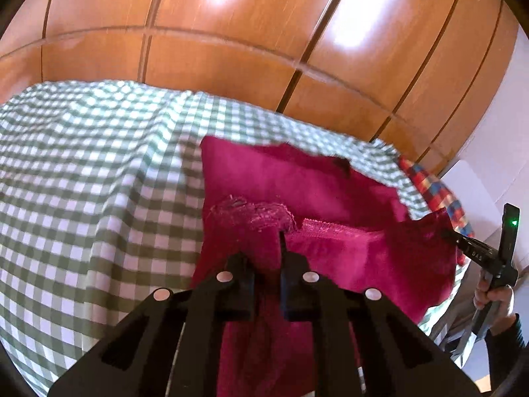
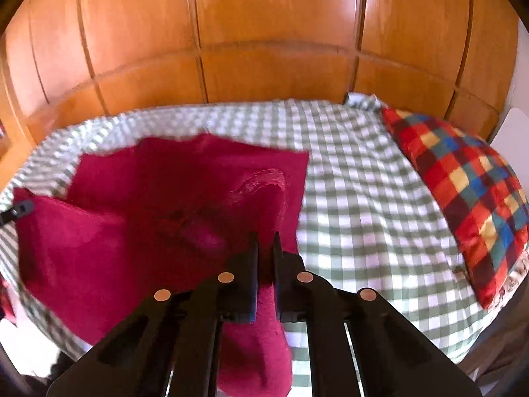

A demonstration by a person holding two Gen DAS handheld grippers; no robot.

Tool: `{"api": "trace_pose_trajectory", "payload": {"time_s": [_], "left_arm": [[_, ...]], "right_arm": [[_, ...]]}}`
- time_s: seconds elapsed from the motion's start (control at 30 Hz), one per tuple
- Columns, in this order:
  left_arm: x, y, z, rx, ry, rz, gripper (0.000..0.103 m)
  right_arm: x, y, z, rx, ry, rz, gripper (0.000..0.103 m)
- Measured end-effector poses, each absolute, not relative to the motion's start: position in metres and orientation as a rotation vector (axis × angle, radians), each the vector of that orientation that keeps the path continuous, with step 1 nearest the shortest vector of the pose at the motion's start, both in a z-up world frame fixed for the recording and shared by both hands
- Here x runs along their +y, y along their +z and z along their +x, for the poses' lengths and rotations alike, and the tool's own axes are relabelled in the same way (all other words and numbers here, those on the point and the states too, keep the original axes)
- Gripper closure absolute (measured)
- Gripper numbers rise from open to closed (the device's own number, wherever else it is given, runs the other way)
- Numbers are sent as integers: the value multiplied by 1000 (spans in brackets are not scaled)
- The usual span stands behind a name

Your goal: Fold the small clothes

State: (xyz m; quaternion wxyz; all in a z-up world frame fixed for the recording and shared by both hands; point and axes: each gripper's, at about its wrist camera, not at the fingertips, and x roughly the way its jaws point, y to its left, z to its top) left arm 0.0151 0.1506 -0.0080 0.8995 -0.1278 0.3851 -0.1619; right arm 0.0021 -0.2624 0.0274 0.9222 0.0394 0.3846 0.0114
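Wooden wardrobe panelling [image 2: 264, 26] across the whole background. Below it, a bed under a green-and-white checked sheet [image 2: 357, 205], creased and uneven. Multicoloured checked cushion [image 2: 463, 198] at the bed's right end, well apart from the work. Crimson garment [image 2: 109, 241] spread on the sheet near the bed's near edge, far portion lying flat, near edge raised at two corners with a slack sag between them. Left claw [image 1: 267, 258] clamped on the frayed near-left corner of the garment [image 1: 297, 178], fabric bunched between the jaws and hanging below them. Right claw [image 2: 265, 258] clamped on the near-right corner, jaws drawn almost together with a strip of cloth pinched through them; its tip also visible in the left wrist view at the garment's far corner [image 1: 463, 241], with the holding hand [image 1: 496, 301] beneath. Step judged: start of a fold carrying the near edge toward the far edge.

Risks from here, as judgement:
- Thin pinch on frayed edge: corner likely to slip out under tension.
- Unequal travel of the two claws: skewed fold, edges misaligned.
- Pulling along the bed rather than upward: whole garment dragged, sheet rucked beneath.
- Slack centre: middle sagging and creasing on lay-down.
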Motion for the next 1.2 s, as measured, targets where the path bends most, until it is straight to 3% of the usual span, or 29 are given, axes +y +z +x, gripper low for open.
{"api": "trace_pose_trajectory", "payload": {"time_s": [0.3, 0.6, 0.67, 0.7, 0.73, 0.77, 0.8, 0.9, 1.2], "left_arm": [[152, 38, 76, 698, -269, -214, 94], [145, -18, 206, 890, -57, -209, 91], [141, -32, 218, 928, -19, -199, 85], [139, -44, 225, 962, 6, -173, 73], [138, -53, 227, 992, 47, -149, 42], [140, -61, 227, 1019, 95, -128, 32], [145, -68, 221, 1017, 107, -137, 30], [164, -71, 190, 997, 66, -241, 30], [178, -58, 71, 920, -43, -291, 31]], "right_arm": [[-272, 62, 79, 685, 19, 161, 97], [-282, -15, 175, 885, -145, 175, 97], [-280, -36, 183, 936, -159, 156, 97], [-281, -44, 185, 960, -156, 163, 97], [-284, -53, 186, 986, -147, 183, 96], [-287, -55, 182, 984, -137, 199, 94], [-290, -55, 177, 976, -126, 214, 88], [-300, -45, 150, 951, -115, 242, 37], [-328, -26, 34, 924, 115, 402, 36]]}}
